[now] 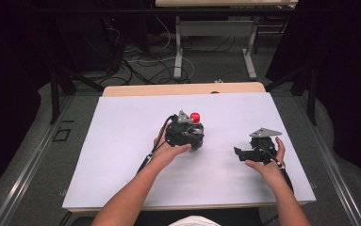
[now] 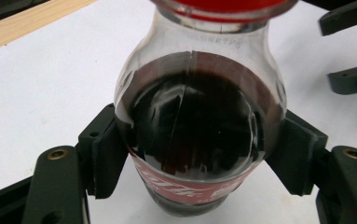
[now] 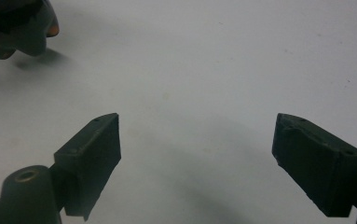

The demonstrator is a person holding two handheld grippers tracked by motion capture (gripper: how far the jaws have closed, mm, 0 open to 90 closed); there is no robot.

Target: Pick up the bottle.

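A cola bottle [image 2: 199, 130] with dark drink, a red label and a red cap [image 1: 195, 116] sits between the jaws of my left gripper [image 2: 202, 156]. Both pads press on its sides just above the label. In the high view the left gripper [image 1: 190, 134] is near the middle of the white table [image 1: 121, 155], with the cap showing above it. My right gripper [image 1: 240, 153] is to the right, low over the table, its jaws pointing left. In the right gripper view its jaws [image 3: 197, 154] stand wide apart with only bare table between them.
The dark underside of the bottle or left gripper [image 3: 17, 28] shows at the top left of the right gripper view, casting a shadow. The table's wooden far edge [image 1: 183, 88] borders the white surface. Beyond it are another table's legs [image 1: 178, 52] and floor cables [image 1: 140, 66].
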